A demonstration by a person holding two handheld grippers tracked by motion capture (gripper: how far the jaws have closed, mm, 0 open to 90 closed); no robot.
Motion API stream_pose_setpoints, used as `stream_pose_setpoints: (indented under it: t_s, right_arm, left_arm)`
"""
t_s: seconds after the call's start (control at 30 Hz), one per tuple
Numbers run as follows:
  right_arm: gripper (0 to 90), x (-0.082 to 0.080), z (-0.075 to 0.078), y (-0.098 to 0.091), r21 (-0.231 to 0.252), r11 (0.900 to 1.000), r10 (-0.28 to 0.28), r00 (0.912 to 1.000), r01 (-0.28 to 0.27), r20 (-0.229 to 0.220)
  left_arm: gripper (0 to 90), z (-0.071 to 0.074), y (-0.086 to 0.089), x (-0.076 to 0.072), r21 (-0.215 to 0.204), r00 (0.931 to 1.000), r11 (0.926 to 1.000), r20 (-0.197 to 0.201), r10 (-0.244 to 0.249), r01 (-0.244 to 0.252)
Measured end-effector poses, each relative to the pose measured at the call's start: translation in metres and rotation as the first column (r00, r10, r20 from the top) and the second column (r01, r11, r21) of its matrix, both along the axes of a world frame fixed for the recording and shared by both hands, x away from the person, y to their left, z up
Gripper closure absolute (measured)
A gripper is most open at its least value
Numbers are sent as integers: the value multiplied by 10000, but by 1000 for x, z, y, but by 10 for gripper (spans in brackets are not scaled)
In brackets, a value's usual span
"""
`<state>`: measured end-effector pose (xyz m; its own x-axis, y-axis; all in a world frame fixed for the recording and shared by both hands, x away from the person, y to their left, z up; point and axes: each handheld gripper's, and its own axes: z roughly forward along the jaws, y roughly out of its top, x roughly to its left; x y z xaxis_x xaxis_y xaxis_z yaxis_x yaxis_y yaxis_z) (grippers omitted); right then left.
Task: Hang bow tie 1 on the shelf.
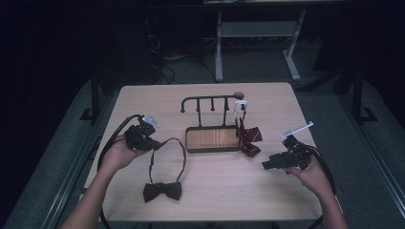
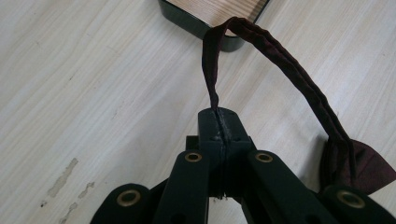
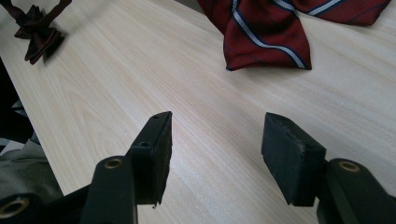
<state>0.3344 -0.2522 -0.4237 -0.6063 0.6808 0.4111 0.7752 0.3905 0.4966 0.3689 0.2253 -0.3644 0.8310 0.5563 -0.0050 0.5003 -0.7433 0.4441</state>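
- Dark bow tie [image 1: 162, 191] lies on the near left part of the table [image 1: 215, 200], its knot flat on the wood and its thin neck strap [image 1: 184, 155] looping up and away toward the far side.
- Left gripper [image 1: 154, 141] has its jaws pressed together on that strap, pinching the cloth between the pads; in the left gripper view the strap [image 2: 280, 60] arcs from the closed tips over to the bow [image 2: 359, 168] at the right edge.
- Right gripper [image 1: 268, 165] hovers low over the right side of the table with its fingers [image 3: 156, 154] spread wide and nothing between them, only bare wood.
- Small black stand [image 1: 210, 101] with a row of pegs sits just beyond the middle of the table; its wood-lined tray base [image 1: 188, 143] is just right of the strap loop, close enough to crowd it on that side.
- Red striped bow tie [image 1: 249, 137] hangs from the right end of the stand and rests against the right edge of the tray, between the tray and the right gripper; in the right gripper view its cloth [image 3: 266, 32] lies straight ahead of the open jaws.
- White clip [image 1: 240, 105] sits at the top of the red tie on the stand.
- Beyond the far edge of the table, the legs of another desk [image 1: 218, 47] stand on the dark floor.
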Motion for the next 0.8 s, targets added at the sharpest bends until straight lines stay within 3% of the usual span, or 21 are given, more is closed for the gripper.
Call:
stream_pose_setpoints:
  t_s: [0.8]
  right_arm:
    - [433,-1,2,-2,-26,10000,-38,10000,38,67]
  left_arm:
    - [898,24,-2,-13,7,9988,9992,275,-402,402]
